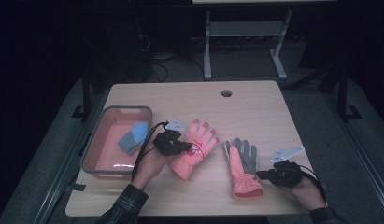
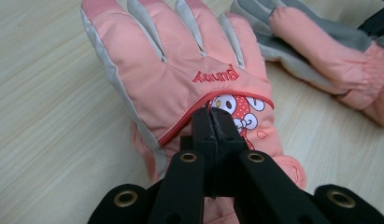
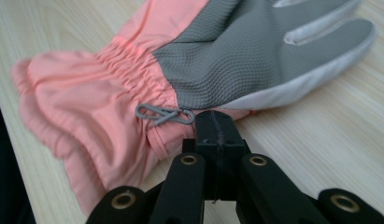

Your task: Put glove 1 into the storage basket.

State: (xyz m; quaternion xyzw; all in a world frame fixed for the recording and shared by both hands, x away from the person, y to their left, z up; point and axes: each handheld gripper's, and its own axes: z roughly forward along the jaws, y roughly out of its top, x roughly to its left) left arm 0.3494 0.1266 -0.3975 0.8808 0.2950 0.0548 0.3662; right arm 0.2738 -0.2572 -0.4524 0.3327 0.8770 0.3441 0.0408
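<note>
Two pink winter gloves lie on the wooden table (image 1: 255,112). The left glove (image 1: 199,147) (image 2: 180,79) is back-up, with a cartoon patch and red lettering. My left gripper (image 1: 186,146) (image 2: 212,113) is shut, its tips resting on that patch with no fabric visible between the jaws. The right glove (image 1: 243,165) (image 3: 227,60) is palm-up, with a grey palm and a pink gathered cuff. My right gripper (image 1: 260,174) (image 3: 216,116) is shut, its tips touching the glove's side edge just below a small grey loop (image 3: 164,114) at the wrist.
A grey bin (image 1: 92,147) with a pink inside stands at the table's left, with blue cloth pieces (image 1: 133,137) in it. A cable hole (image 1: 226,93) sits near the far edge. A white desk frame (image 1: 245,42) stands beyond on the floor.
</note>
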